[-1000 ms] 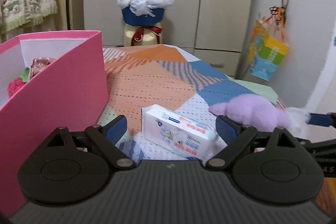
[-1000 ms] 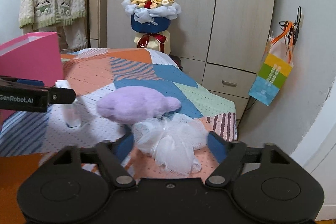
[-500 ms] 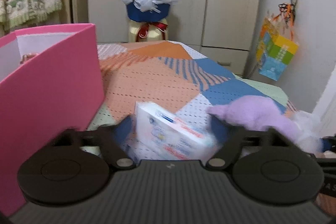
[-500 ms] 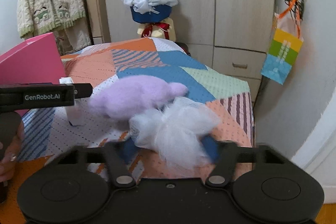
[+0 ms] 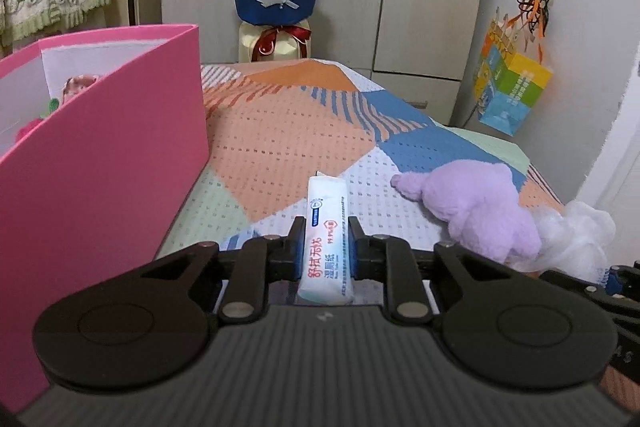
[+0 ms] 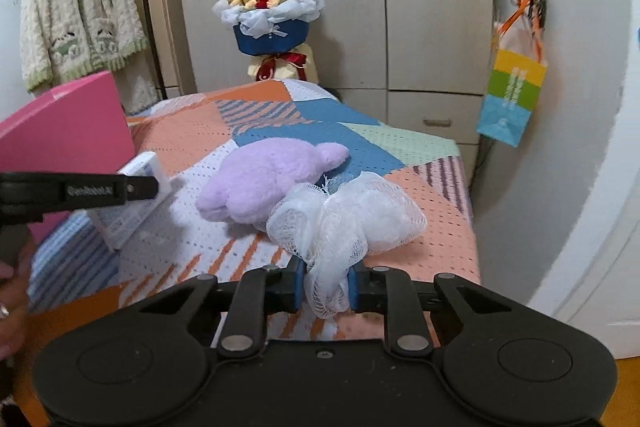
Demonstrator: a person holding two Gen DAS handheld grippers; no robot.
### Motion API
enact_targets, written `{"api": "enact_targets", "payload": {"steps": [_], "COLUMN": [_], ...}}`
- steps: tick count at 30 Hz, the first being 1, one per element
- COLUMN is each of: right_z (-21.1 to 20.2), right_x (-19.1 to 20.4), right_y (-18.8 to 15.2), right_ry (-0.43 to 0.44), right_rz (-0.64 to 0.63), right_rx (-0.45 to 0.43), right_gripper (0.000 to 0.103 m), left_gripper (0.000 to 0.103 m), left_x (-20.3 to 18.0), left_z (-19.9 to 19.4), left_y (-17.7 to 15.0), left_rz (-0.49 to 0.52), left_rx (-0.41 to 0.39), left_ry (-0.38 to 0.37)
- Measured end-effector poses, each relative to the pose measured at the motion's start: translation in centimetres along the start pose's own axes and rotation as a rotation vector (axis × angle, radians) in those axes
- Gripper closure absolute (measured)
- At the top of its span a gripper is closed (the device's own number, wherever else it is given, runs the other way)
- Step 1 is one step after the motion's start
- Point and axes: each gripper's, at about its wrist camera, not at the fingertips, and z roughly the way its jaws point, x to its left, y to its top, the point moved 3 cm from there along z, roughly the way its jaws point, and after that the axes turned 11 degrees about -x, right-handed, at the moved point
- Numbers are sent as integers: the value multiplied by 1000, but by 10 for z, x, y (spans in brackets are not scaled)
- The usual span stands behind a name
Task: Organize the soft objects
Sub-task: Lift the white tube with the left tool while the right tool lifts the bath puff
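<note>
Right gripper, jaws just closed, pinches white mesh puff w/ purple plush touching behind it on patchwork bedspread; left gripper holds wipes pack nr pink box.

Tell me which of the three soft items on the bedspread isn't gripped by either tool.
The purple plush toy. It lies free, while the left tool clamps the wet-wipes pack and the right tool pinches the white mesh sponge.
</note>
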Motion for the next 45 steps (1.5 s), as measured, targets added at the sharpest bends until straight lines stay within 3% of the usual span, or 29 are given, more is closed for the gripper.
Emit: {"api": "enact_targets", "payload": {"steps": [22,37,45], "right_z": [-78,-119,-137], "right_x": [31,77,104], "right_y": [-3,-17,-11], "right_ry": [-139,-19,64], "right_rz": [-77,-74,-119], "right_rx": [-56,-36,-7], "right_gripper": [79,80,81], "left_gripper": [85,85,85], "left_x": [21,41,53], "left_z": [-90,-143,-167], "left_y": [5,-8,-12], "left_rz": [-14,36,60], "left_rx": [-44,-25,21], "left_ry": [-149,-231,-277]}}
